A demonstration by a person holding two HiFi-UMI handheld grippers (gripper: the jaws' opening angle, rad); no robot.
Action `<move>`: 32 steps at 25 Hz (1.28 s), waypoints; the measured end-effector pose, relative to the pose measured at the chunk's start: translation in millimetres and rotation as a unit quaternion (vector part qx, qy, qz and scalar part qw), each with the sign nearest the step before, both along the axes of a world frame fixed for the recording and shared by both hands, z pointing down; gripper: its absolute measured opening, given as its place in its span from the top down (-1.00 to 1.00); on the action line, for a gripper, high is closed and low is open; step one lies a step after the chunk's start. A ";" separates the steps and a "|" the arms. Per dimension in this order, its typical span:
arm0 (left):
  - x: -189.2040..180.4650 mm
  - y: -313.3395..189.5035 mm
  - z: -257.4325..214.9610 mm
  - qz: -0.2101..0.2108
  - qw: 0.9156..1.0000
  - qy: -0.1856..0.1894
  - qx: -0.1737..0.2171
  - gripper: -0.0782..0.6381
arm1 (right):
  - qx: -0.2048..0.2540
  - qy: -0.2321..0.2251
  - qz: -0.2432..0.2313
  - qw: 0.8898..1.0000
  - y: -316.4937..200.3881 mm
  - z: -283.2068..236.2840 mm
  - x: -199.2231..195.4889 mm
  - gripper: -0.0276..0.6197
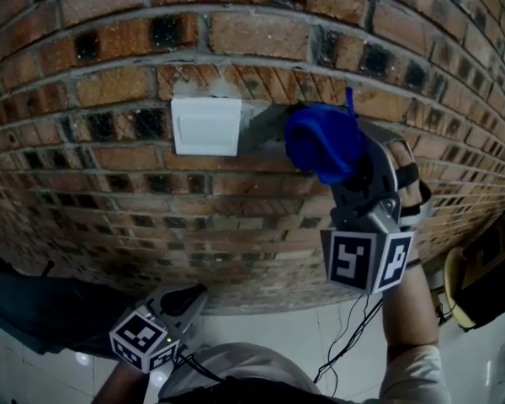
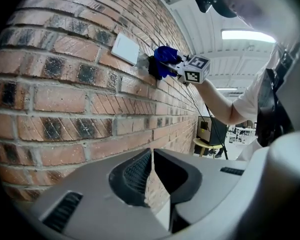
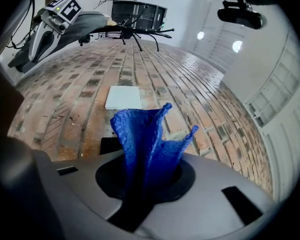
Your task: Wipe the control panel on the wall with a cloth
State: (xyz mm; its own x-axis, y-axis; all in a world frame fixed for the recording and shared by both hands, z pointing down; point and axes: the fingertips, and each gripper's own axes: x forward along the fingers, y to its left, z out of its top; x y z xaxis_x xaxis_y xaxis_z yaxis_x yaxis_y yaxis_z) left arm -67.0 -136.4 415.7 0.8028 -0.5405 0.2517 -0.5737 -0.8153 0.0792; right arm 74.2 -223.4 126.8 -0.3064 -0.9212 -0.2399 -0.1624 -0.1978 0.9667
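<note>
A white control panel (image 1: 205,125) is fixed flat on the brick wall (image 1: 109,200). My right gripper (image 1: 324,154) is shut on a blue cloth (image 1: 320,140), held close to the wall just right of the panel. In the right gripper view the blue cloth (image 3: 146,140) stands up between the jaws, with the control panel (image 3: 123,97) a short way beyond it. My left gripper (image 1: 178,303) hangs low near the wall's foot, shut and empty. From the left gripper view, the control panel (image 2: 125,49) and blue cloth (image 2: 162,61) show far up the wall.
Pale floor (image 1: 303,335) runs along the wall's base. A dark bag-like object (image 1: 42,310) lies at lower left. A yellow and black item (image 1: 471,280) sits at right. A cable (image 1: 345,335) trails down from the right gripper. A small table with a black box (image 2: 210,134) stands farther along the wall.
</note>
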 end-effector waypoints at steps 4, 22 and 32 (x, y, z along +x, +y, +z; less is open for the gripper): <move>-4.3 -1.9 0.0 -0.006 1.000 0.002 0.001 0.77 | -0.013 0.001 0.004 1.000 -0.8 21.4 -0.4 0.64; -3.6 1.7 8.0 -0.001 1.000 -0.002 -0.010 0.77 | -0.073 0.010 -0.005 0.997 -1.5 89.5 -4.0 0.64; -1.1 -2.5 3.2 0.004 1.000 0.008 -0.003 0.77 | 0.015 -0.022 -0.012 1.000 4.7 -15.7 0.9 0.64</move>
State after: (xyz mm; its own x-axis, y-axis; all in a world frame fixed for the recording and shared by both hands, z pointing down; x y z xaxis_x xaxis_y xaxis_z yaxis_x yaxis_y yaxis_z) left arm -68.1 -138.8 418.9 0.8117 -0.5321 0.2408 -0.5651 -0.8198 0.0930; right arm 75.1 -218.7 111.1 -0.3167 -0.9058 -0.2816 -0.2097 -0.2227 0.9521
